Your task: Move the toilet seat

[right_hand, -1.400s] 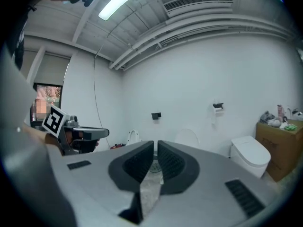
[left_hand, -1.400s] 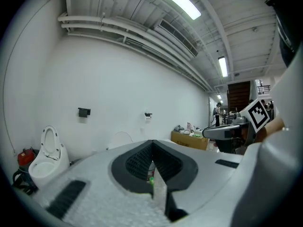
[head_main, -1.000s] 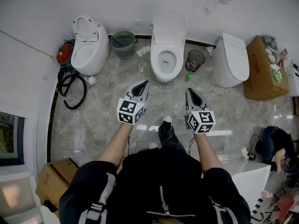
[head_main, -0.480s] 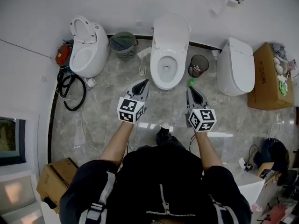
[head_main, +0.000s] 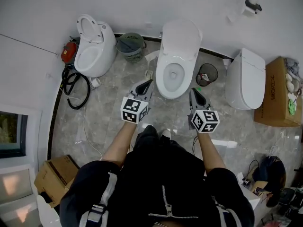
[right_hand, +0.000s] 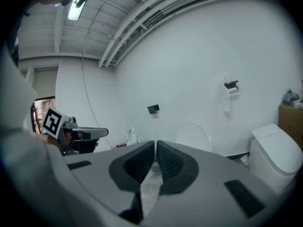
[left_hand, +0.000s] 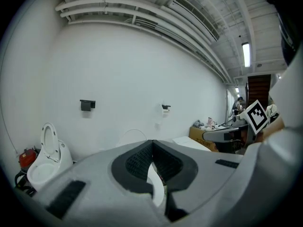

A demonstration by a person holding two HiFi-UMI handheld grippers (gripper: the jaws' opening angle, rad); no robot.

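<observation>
We look steeply down on a grey marble-patterned floor [head_main: 106, 122] bounded at the top by a white wall [head_main: 42, 13]. The person [head_main: 161, 183], in a dark top, stands at the bottom with both forearms held forward.

Three white toilets stand along the wall. The left toilet [head_main: 92, 51] has its lid raised. The middle toilet [head_main: 176, 63] also has its lid upright against the wall. Its toilet seat [head_main: 163, 79] shows as the ring round the open bowl, directly ahead of the person and between the two tools. We cannot tell whether the ring lies flat on the rim. The right toilet [head_main: 245, 79] is closed.

A cardboard box [head_main: 278, 96] sits just beside the right toilet, and a second carton [head_main: 54, 181] lies at lower left.

The left gripper [head_main: 149, 82] points at the floor just left of the middle bowl. Its own view shows the jaws together with nothing between them [left_hand: 151, 143]. The right gripper [head_main: 192, 91] points just right of the bowl, and its jaws likewise meet on nothing [right_hand: 155, 144]. Neither tool touches the toilet.

A green slatted basket [head_main: 130, 45] stands between the left and middle toilets. A black mesh bin [head_main: 207, 74] stands between the middle and right ones. A black hose coil [head_main: 71, 86] and a red object [head_main: 69, 52] lie left of the left toilet.
</observation>
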